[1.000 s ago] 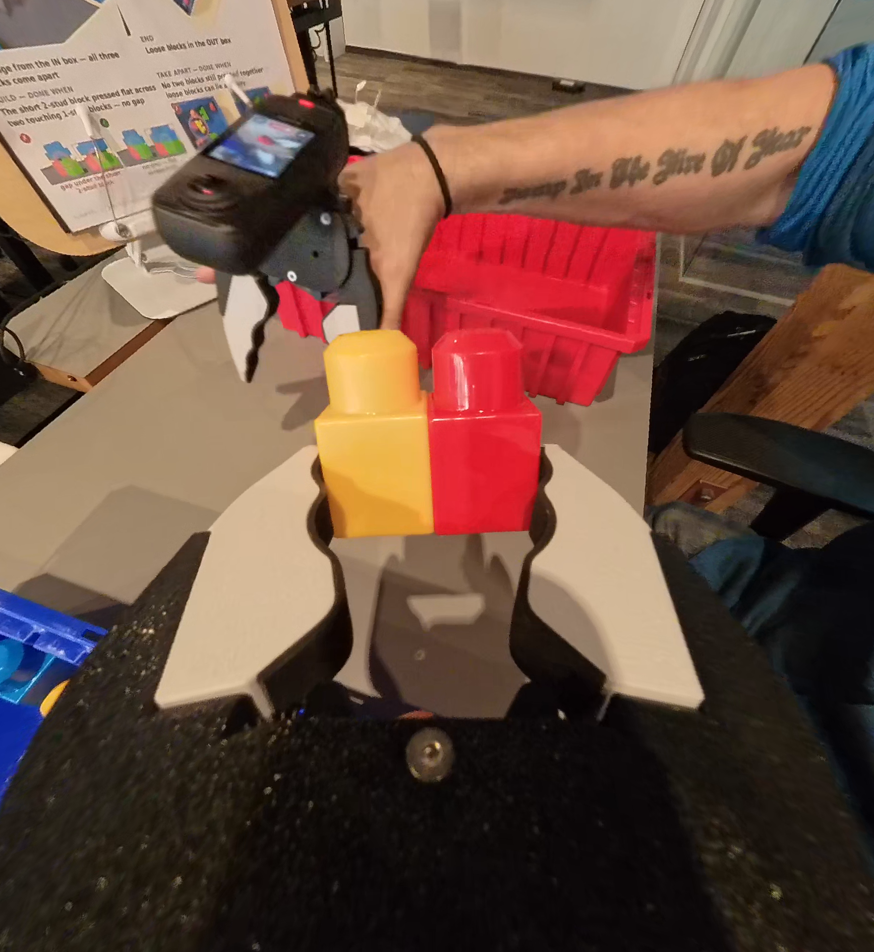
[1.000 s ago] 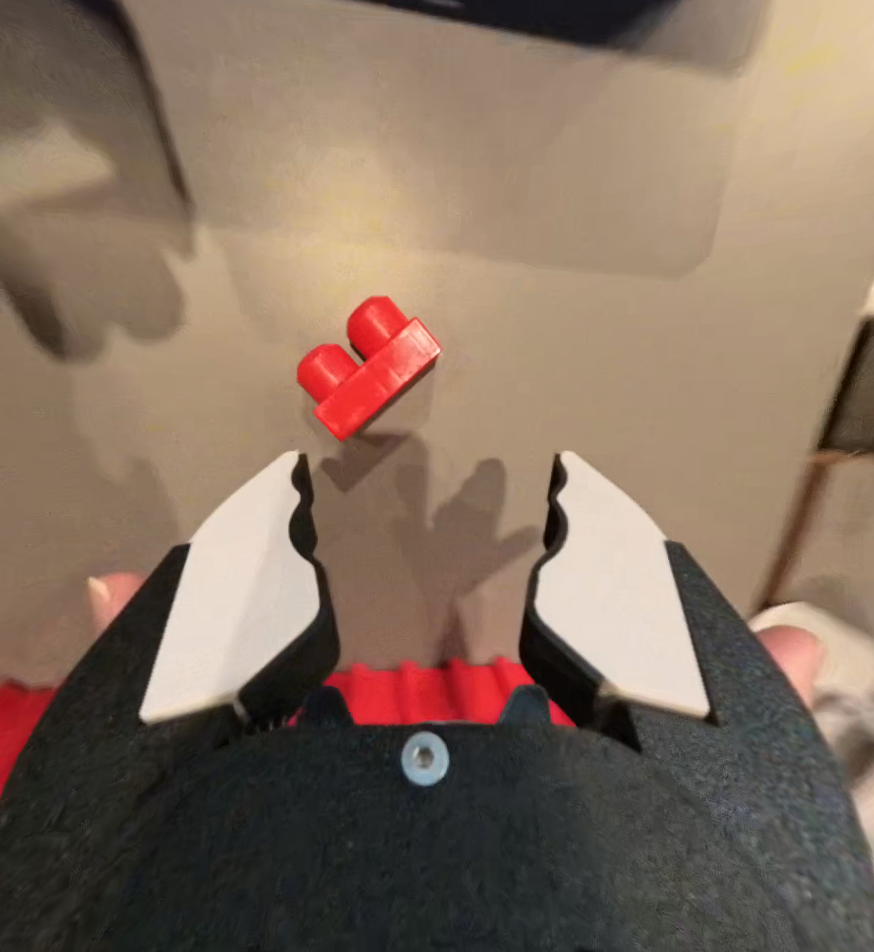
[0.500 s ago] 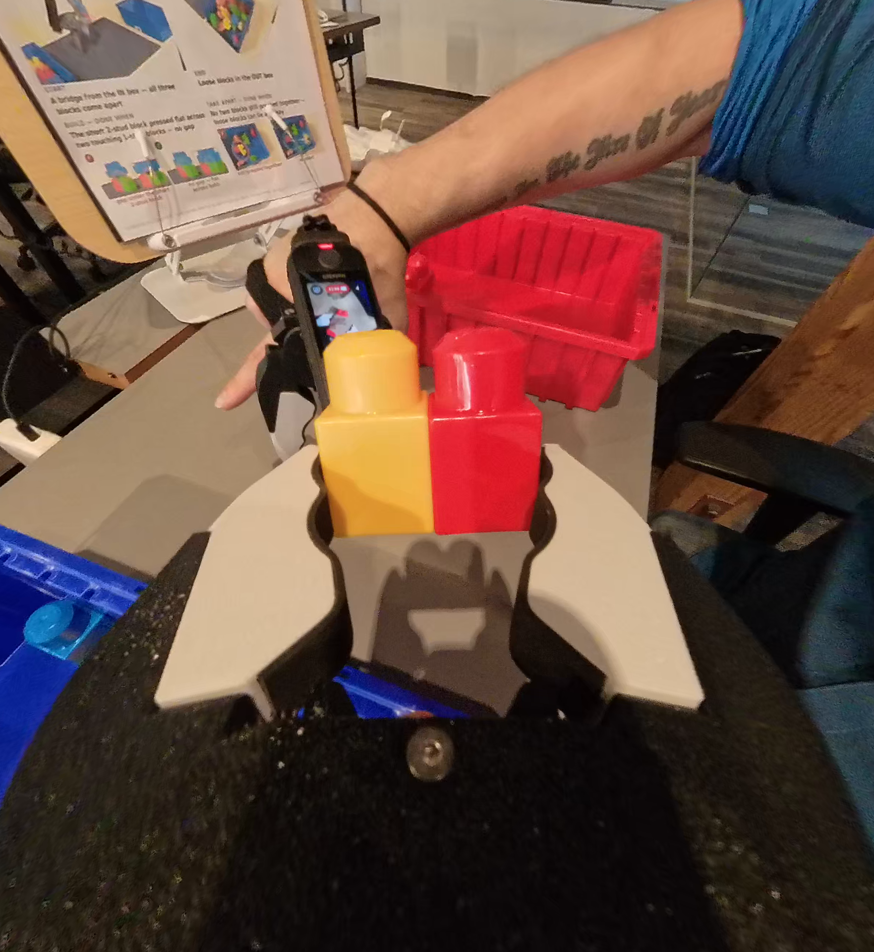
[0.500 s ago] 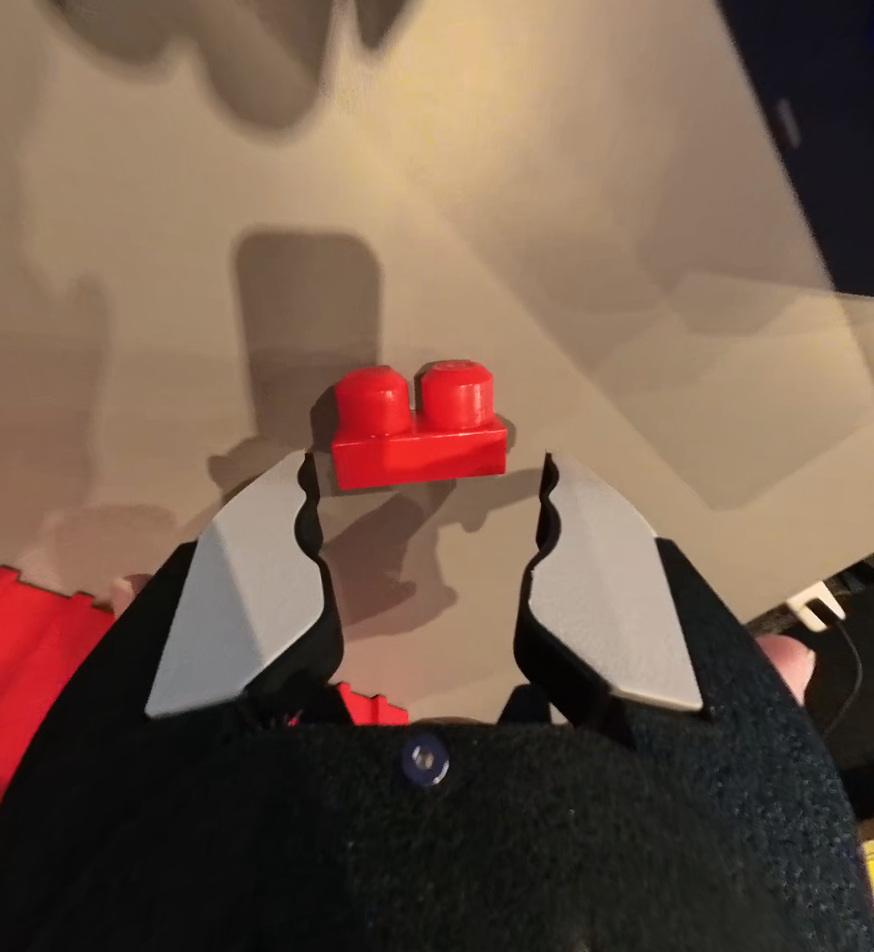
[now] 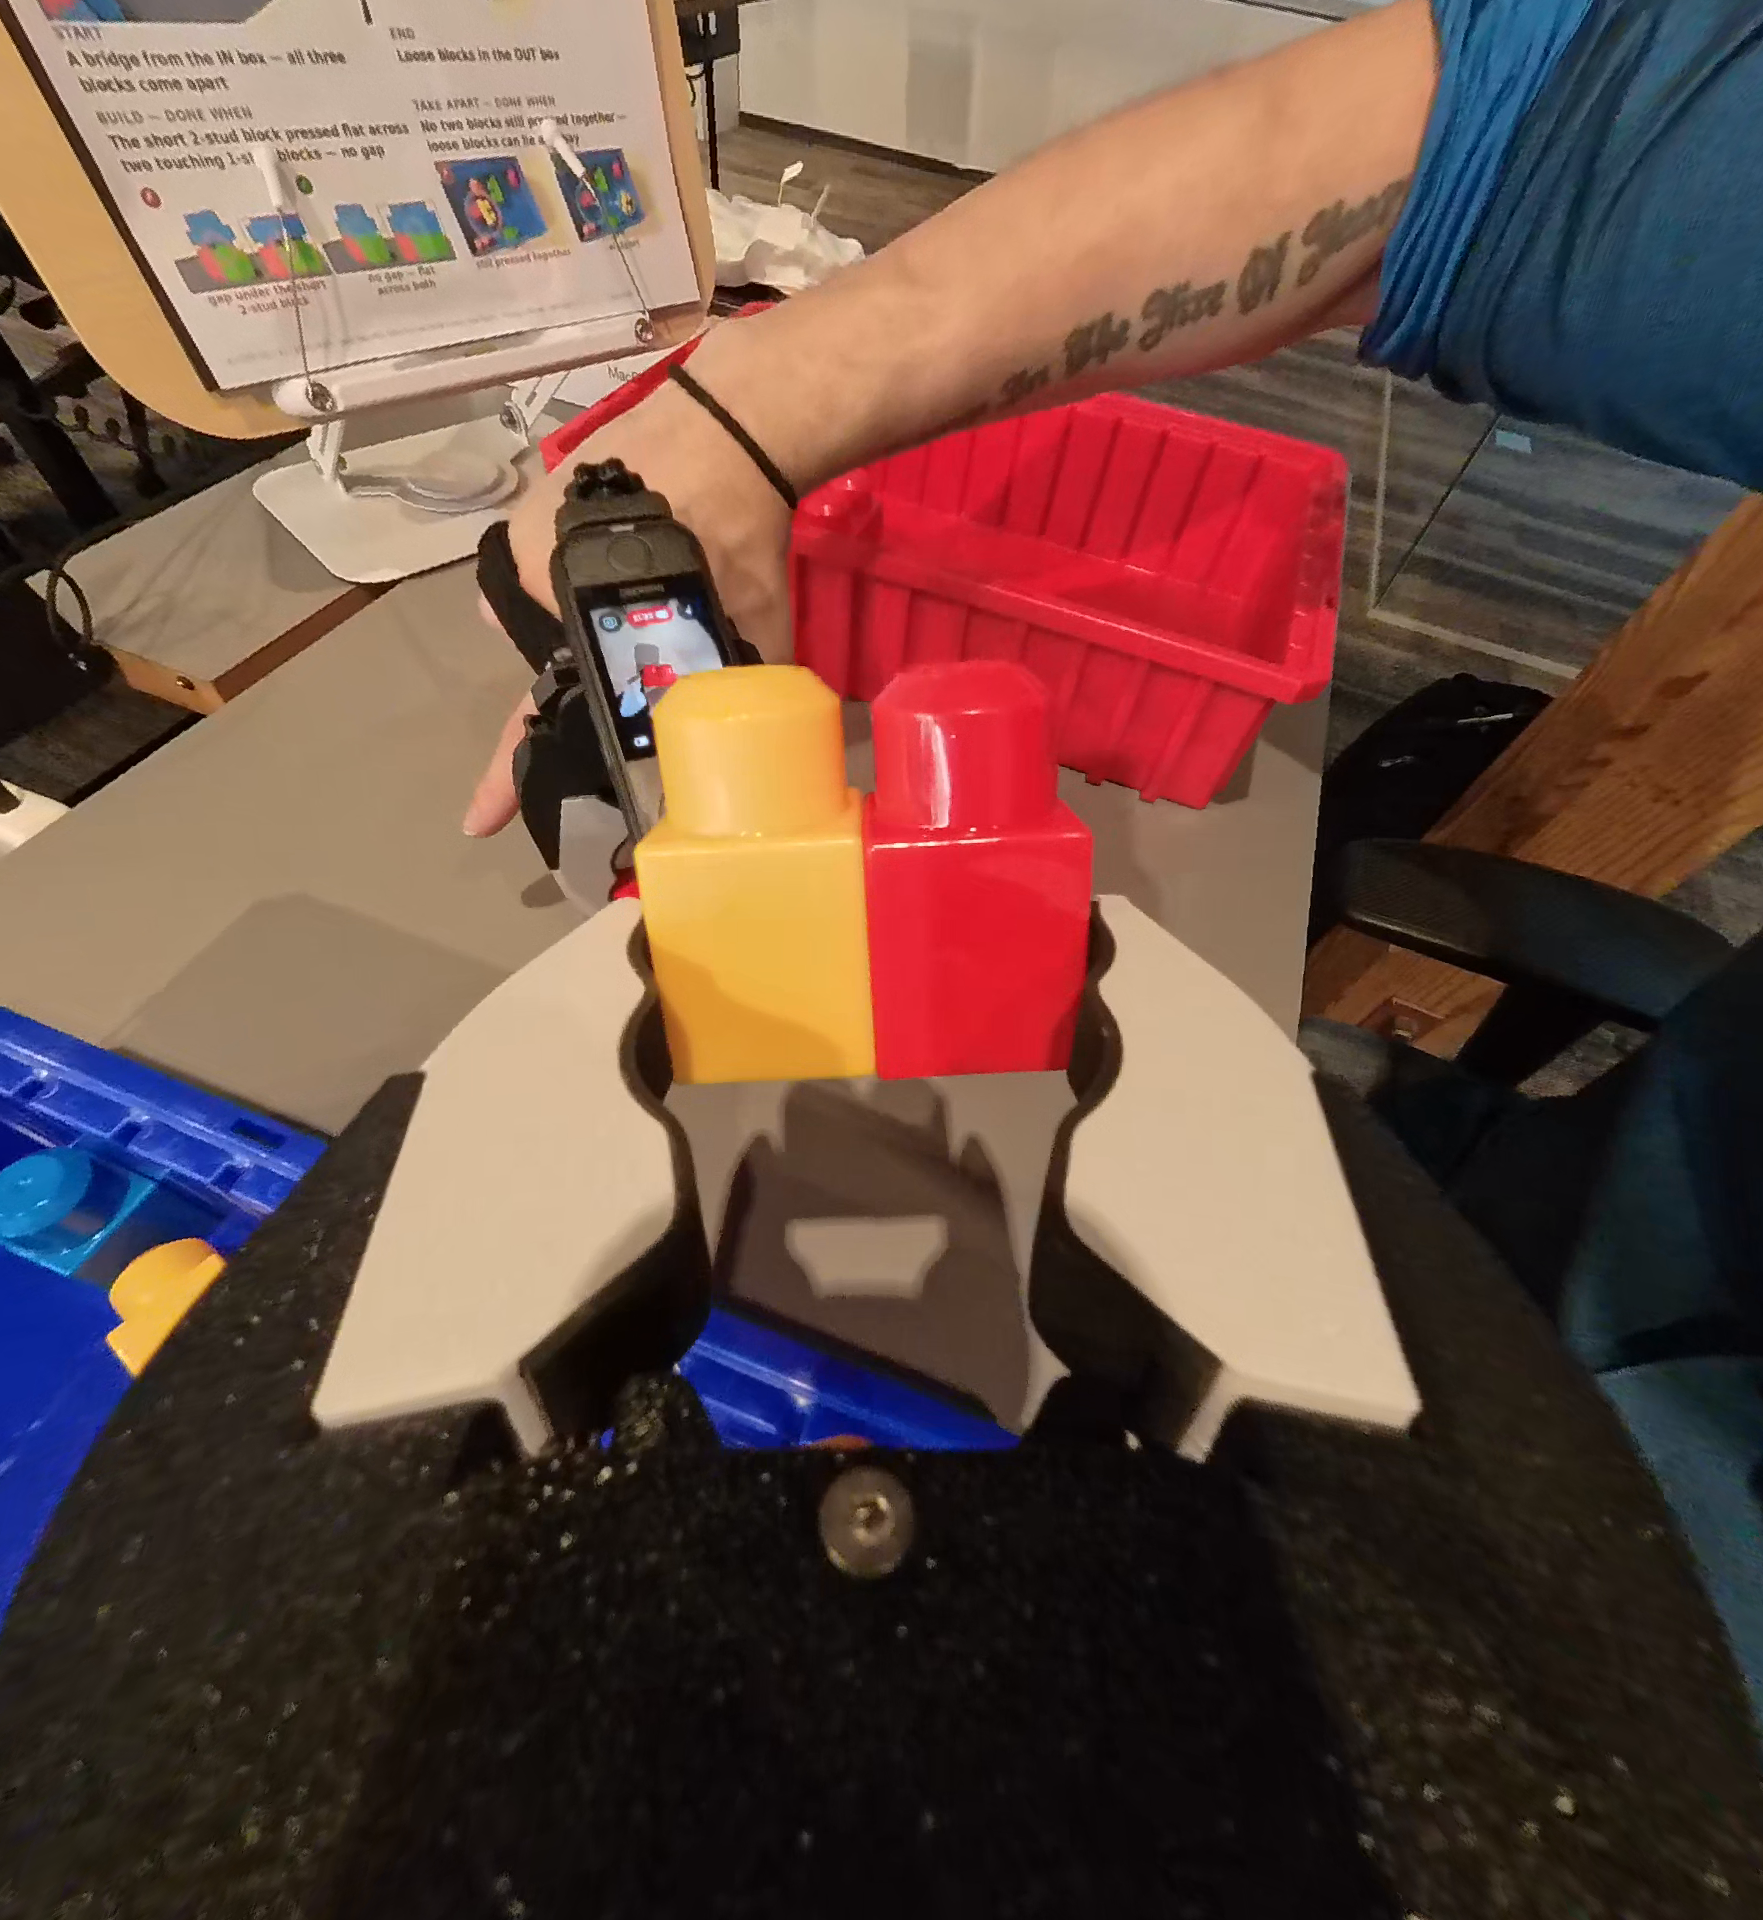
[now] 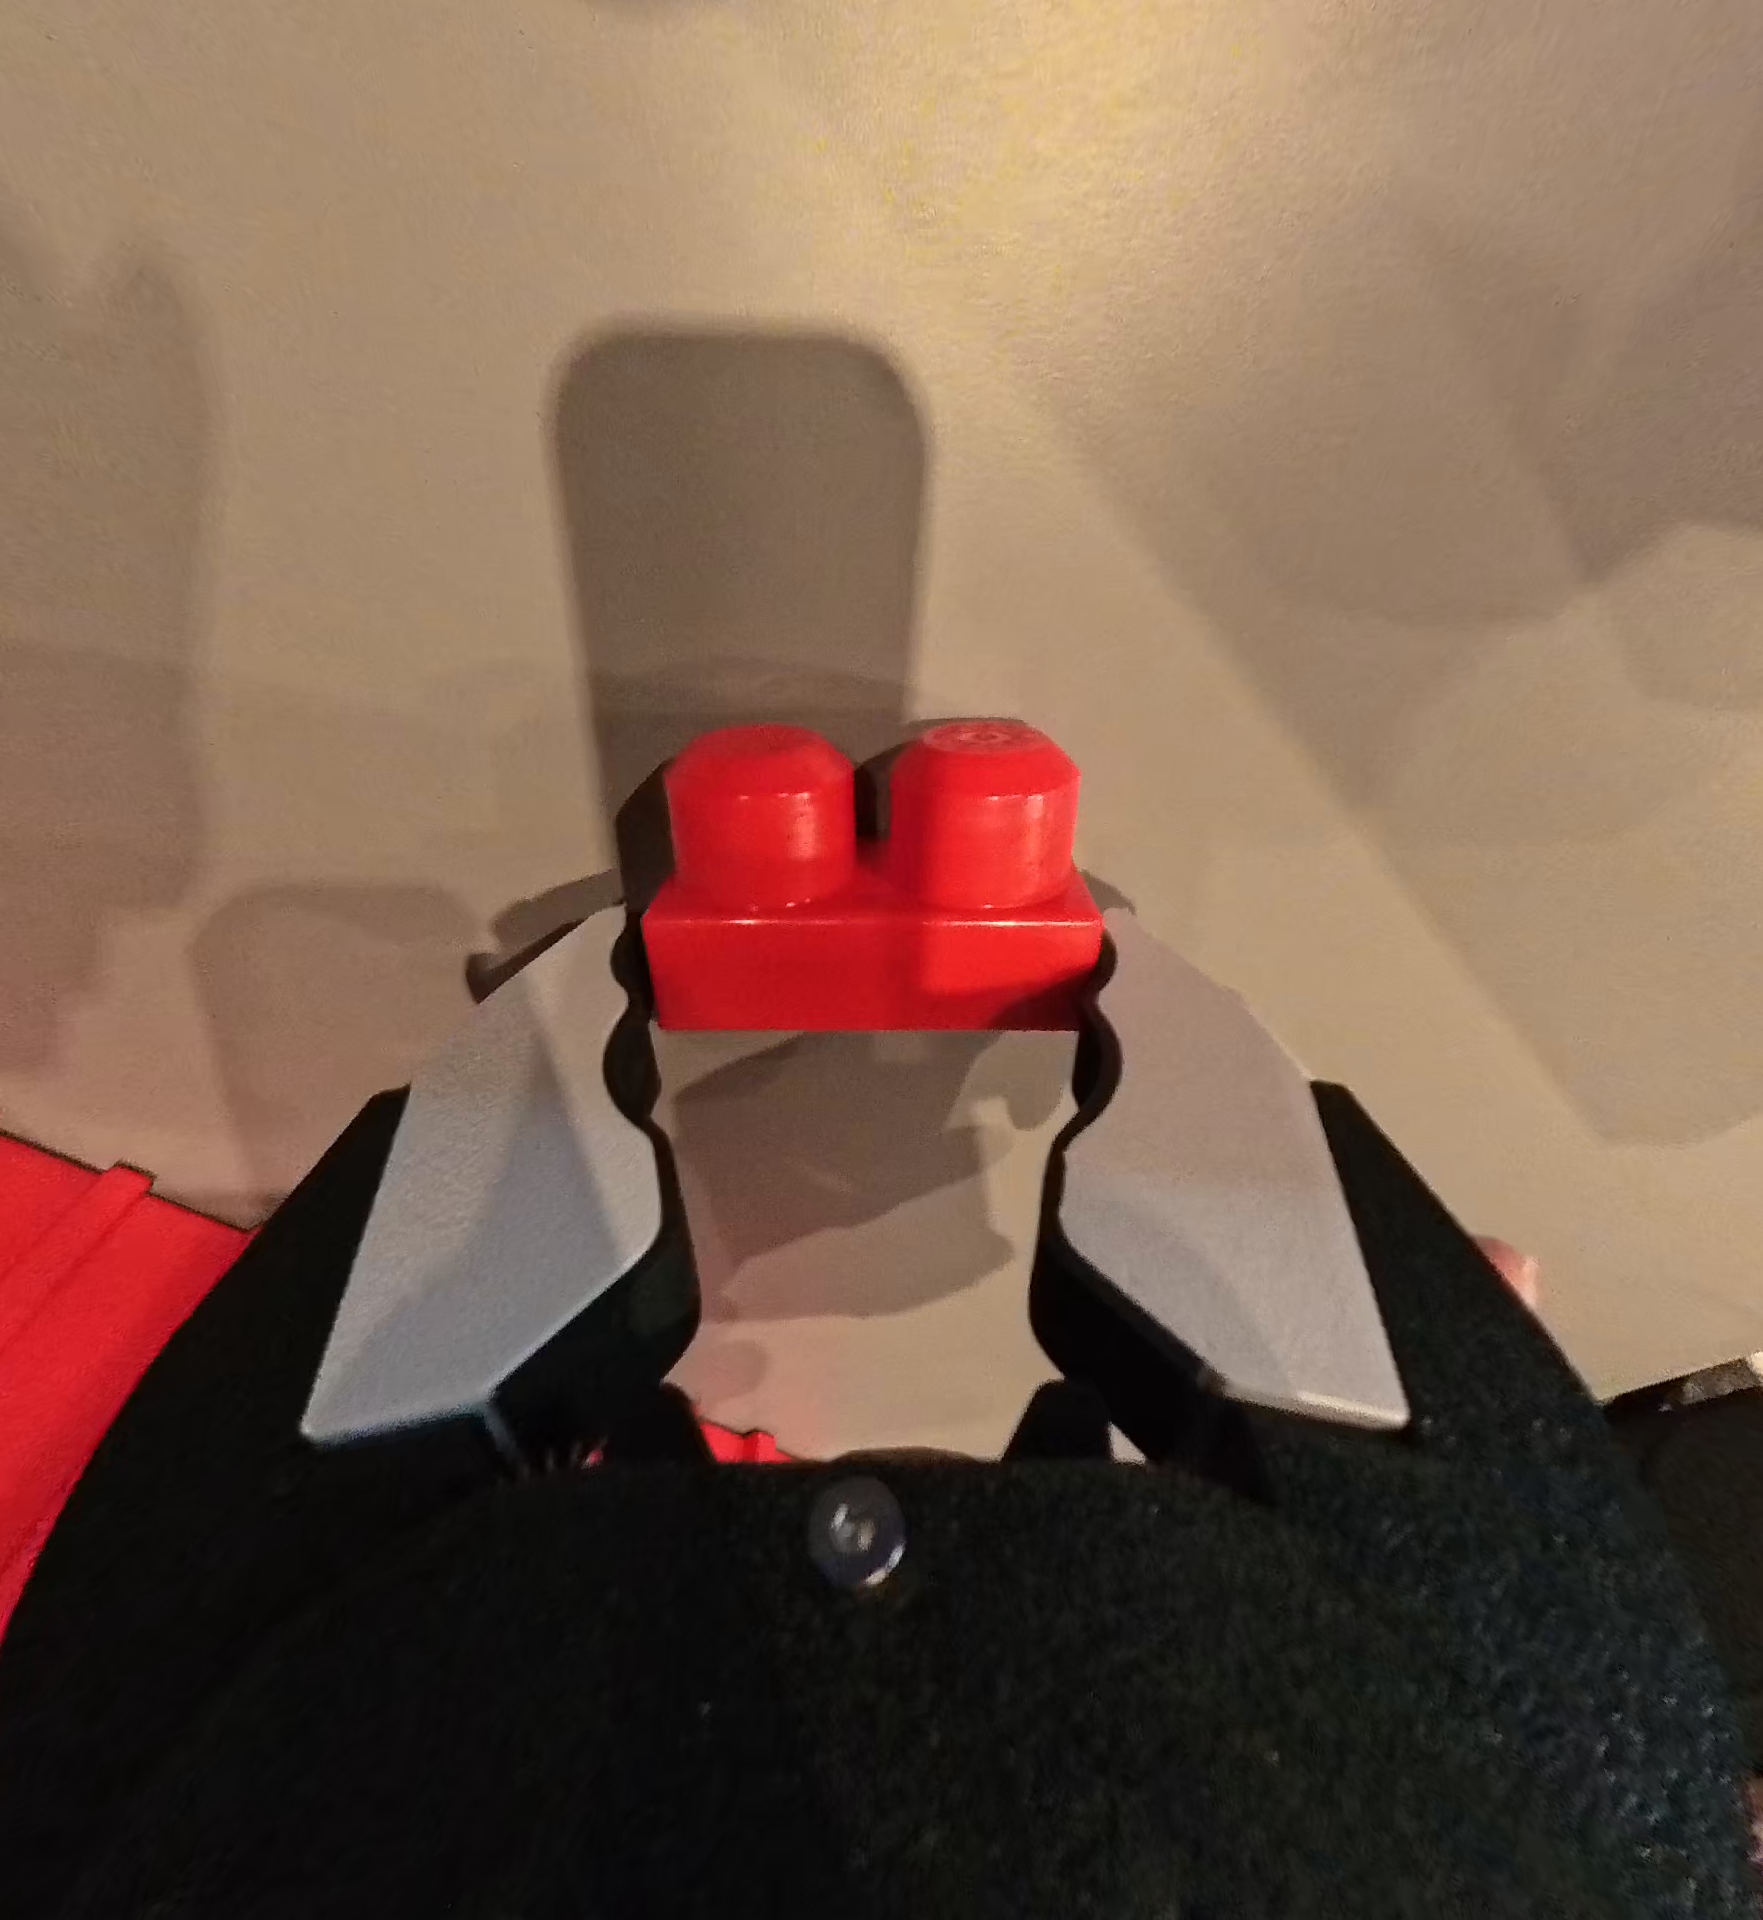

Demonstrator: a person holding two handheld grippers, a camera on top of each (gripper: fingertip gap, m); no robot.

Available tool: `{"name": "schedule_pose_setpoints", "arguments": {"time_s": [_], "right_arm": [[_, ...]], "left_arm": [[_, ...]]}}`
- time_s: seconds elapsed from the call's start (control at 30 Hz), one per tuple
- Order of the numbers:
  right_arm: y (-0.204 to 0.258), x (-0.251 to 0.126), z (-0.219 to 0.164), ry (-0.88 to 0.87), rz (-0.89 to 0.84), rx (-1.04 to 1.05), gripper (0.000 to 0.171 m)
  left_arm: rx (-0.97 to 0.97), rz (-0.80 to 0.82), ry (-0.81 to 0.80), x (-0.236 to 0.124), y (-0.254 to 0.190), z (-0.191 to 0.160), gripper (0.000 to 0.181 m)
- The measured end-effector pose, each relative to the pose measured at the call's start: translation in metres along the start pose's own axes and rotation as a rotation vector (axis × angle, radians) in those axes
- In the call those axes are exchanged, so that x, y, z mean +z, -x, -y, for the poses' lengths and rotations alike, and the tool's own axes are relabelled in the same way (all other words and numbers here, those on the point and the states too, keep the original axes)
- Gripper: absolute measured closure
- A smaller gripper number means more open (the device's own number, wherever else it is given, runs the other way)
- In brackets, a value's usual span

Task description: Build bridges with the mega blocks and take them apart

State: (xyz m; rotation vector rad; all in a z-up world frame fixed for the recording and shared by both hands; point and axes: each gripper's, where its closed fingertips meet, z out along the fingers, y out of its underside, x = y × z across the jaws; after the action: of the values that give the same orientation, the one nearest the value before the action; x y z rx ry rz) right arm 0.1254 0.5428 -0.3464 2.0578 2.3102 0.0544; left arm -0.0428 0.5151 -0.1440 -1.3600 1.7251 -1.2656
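My left gripper [image 5: 872, 997] is shut on a yellow one-stud block [image 5: 752, 935] and a red one-stud block [image 5: 976, 935]. They stand upright side by side, touching, pinched between the fingertips above the grey table [image 5: 285, 883]. My right gripper [image 6: 872, 971] is closed onto the two ends of a flat red two-stud block [image 6: 872, 961], studs up, low at the table [image 6: 1272, 312]. In the left wrist view the right gripper [image 5: 591, 831], held by a hand, sits just behind the yellow block, mostly hidden.
A red bin [image 5: 1064, 582] stands at the back right of the table; its edge shows in the right wrist view [image 6: 35, 1247]. A blue bin [image 5: 77, 1174] holding loose blocks is at the near left. An instruction sheet on a stand [image 5: 389, 187] is at the back left.
My right gripper came down and forward around the red two-stud block, and its fingers closed in onto the block's ends. The left gripper kept hold of its two blocks and shifted slightly.
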Motion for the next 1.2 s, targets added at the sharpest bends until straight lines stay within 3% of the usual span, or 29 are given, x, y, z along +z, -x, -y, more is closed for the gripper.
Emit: {"name": "schedule_pose_setpoints", "arguments": {"time_s": [0.33, 0.7, 0.97, 1.2], "right_arm": [[0.0, 0.002, 0.004, -0.012, -0.001, 0.018, 0.094], [-0.005, -0.004, 0.009, -0.136, -0.045, 0.209, 0.096], [-0.019, -0.055, 0.006, -0.521, -0.2, 0.558, 0.096], [-0.012, -0.168, 0.021, -1.15, -0.308, 0.766, 0.096]], "left_arm": [[-0.001, -0.018, 0.007, 0.007, -0.003, -0.001, 0.106], [0.007, -0.01, 0.024, 0.013, -0.001, -0.006, 0.106], [-0.016, 0.021, -0.001, 0.019, 0.002, -0.004, 0.106], [-0.016, 0.037, -0.083, 0.021, -0.006, 0.012, 0.106]]}}
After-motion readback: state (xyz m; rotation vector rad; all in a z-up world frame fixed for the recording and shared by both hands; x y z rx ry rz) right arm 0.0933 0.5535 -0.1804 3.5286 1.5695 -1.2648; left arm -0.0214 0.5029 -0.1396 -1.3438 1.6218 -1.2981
